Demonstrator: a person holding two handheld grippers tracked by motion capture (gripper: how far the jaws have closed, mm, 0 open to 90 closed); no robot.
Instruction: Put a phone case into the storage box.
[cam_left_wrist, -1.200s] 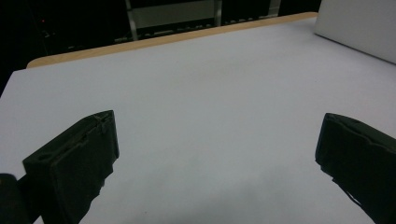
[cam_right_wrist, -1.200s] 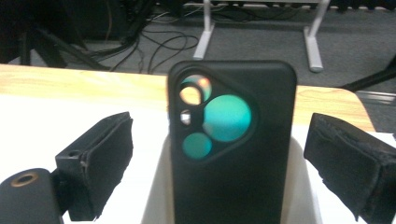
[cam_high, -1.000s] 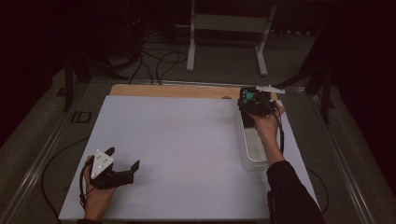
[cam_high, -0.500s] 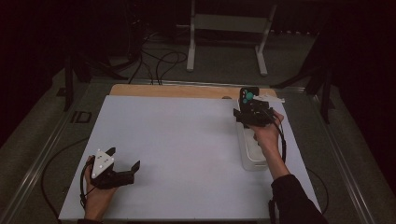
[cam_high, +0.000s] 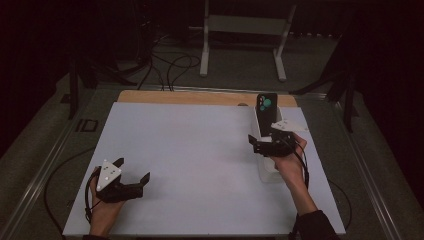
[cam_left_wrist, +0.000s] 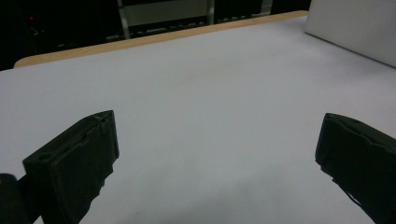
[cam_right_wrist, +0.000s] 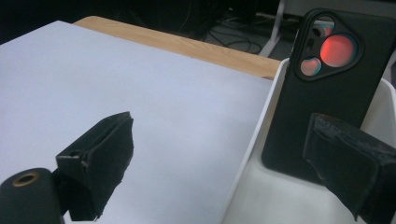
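Observation:
A black phone (cam_high: 265, 107) stands upright at the far end of a white tray (cam_high: 268, 173) on the right side of the table. In the right gripper view, the phone (cam_right_wrist: 327, 93) shows its back and camera cut-out and rests inside the tray (cam_right_wrist: 260, 126). My right gripper (cam_high: 267, 135) hovers over the tray just short of the phone; its jaws (cam_right_wrist: 223, 128) are open, wide apart and holding nothing. At the front left, my left gripper (cam_high: 132, 170) rests on the white table sheet. It is open too (cam_left_wrist: 219, 122), with bare sheet between its jaws.
A white sheet (cam_high: 190, 150) covers the table, with a wooden strip (cam_high: 190, 96) along the far edge. A metal stand (cam_high: 245, 45) and cables lie on the dark floor beyond.
My right gripper has drawn back toward the person from the tray's far end, and the phone now stands there free. The left gripper has not moved.

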